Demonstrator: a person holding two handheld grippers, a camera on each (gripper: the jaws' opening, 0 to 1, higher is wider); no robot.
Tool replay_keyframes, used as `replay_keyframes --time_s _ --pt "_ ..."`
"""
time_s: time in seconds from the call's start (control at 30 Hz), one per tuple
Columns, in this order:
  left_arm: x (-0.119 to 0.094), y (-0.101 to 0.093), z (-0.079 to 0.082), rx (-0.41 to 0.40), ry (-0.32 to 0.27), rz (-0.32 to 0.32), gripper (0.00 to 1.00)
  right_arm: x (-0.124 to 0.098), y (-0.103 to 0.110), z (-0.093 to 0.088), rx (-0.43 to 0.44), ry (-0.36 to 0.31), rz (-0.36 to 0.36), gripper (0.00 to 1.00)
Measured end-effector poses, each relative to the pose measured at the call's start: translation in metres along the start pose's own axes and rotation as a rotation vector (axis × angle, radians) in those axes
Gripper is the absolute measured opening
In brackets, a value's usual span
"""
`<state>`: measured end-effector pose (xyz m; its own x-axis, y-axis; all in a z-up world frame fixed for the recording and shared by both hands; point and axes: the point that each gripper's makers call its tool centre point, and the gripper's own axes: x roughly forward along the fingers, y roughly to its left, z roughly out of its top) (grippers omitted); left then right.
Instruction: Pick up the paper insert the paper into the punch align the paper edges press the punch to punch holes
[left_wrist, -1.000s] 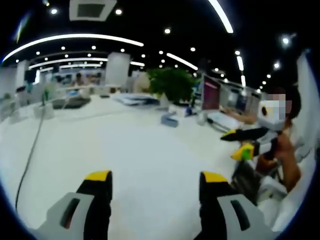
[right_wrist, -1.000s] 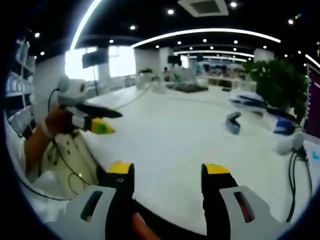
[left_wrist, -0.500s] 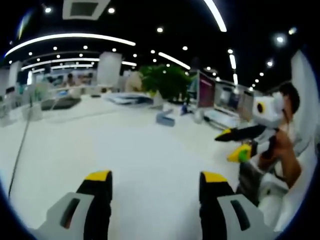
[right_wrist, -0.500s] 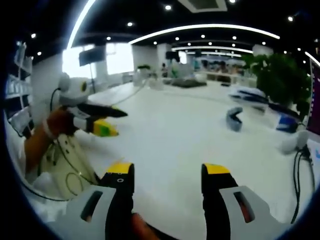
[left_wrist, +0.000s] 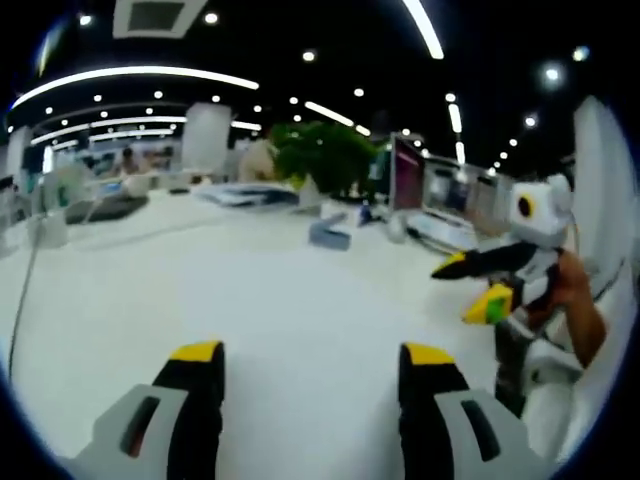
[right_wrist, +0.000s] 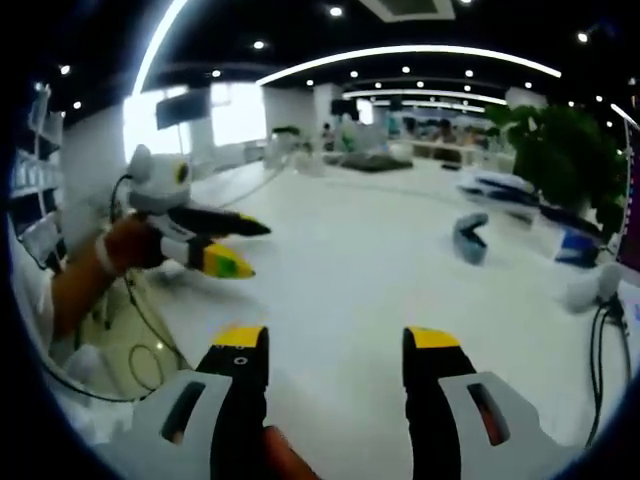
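Note:
A small blue punch (left_wrist: 330, 235) sits far out on the white table (left_wrist: 280, 300); the right gripper view has the punch (right_wrist: 470, 237) right of centre. My left gripper (left_wrist: 312, 355) is open, nothing between its yellow-tipped jaws, well short of the punch. My right gripper (right_wrist: 336, 338) is also open and empty. Held by a hand, the right gripper (left_wrist: 490, 280) enters the left gripper view from the right. The left gripper (right_wrist: 225, 245) enters the right gripper view from the left, above the table edge. I cannot make out a loose sheet of paper.
A green plant (left_wrist: 325, 155) and a monitor (left_wrist: 408, 185) stand beyond the punch, with a flat bluish stack (left_wrist: 245, 195) at the back. A cable (right_wrist: 600, 330) runs along the right side. Another cable (left_wrist: 20, 310) crosses the table's left. Wide bare tabletop (right_wrist: 340, 270) lies ahead.
Both views have shifted a little with the hands. In the right gripper view the left gripper has come slightly right and lower. Both grippers stay open and empty.

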<state>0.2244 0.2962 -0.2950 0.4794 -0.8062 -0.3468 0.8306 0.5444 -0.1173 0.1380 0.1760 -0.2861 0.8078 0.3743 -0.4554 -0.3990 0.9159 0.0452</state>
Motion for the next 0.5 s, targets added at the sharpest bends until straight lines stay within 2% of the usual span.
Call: replay_keyframes --time_s 0.5 --pt "0.01 0.0061 -0.0048 0.018 -0.002 -0.018 0.71 0.0073 -0.008 -0.0009 0.013 0.007 -0.014 0.56"
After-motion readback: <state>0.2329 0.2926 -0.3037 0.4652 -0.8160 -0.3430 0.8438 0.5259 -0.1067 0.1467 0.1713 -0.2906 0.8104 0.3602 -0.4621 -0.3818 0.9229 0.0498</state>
